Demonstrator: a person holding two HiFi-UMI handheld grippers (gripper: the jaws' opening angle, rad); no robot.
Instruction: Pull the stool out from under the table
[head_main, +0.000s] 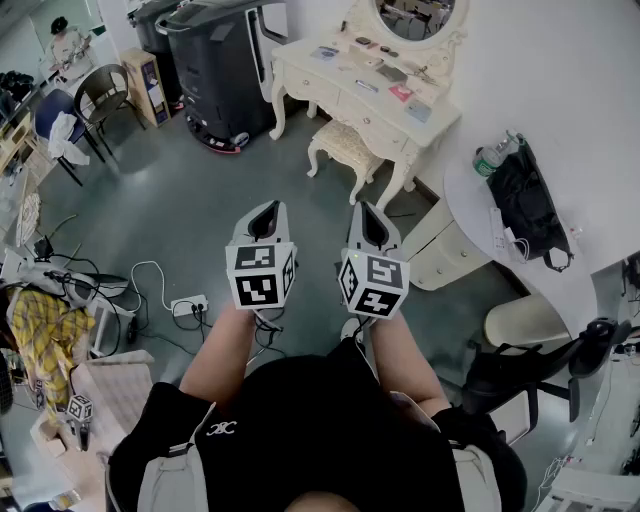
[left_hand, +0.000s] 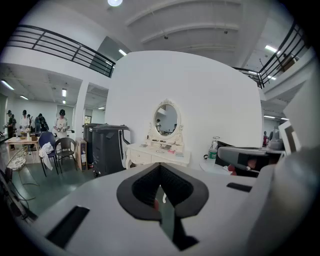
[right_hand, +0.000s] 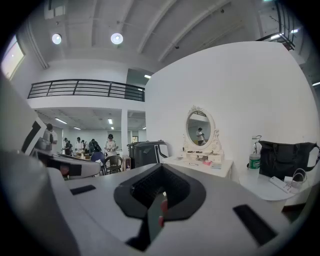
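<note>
The stool (head_main: 346, 147) stands on the floor at the table's (head_main: 330, 97) front edge, its seat tucked partly beneath, between the legs. A mirror (head_main: 415, 14) rises from the table's back edge, and small items lie scattered on top. A black bin (head_main: 222, 62) stands just beside the table's left end. The left gripper (head_main: 267, 213) and right gripper (head_main: 371, 222) hang side by side, well apart from the stool. Both are clenched, with nothing between their jaws.
</note>
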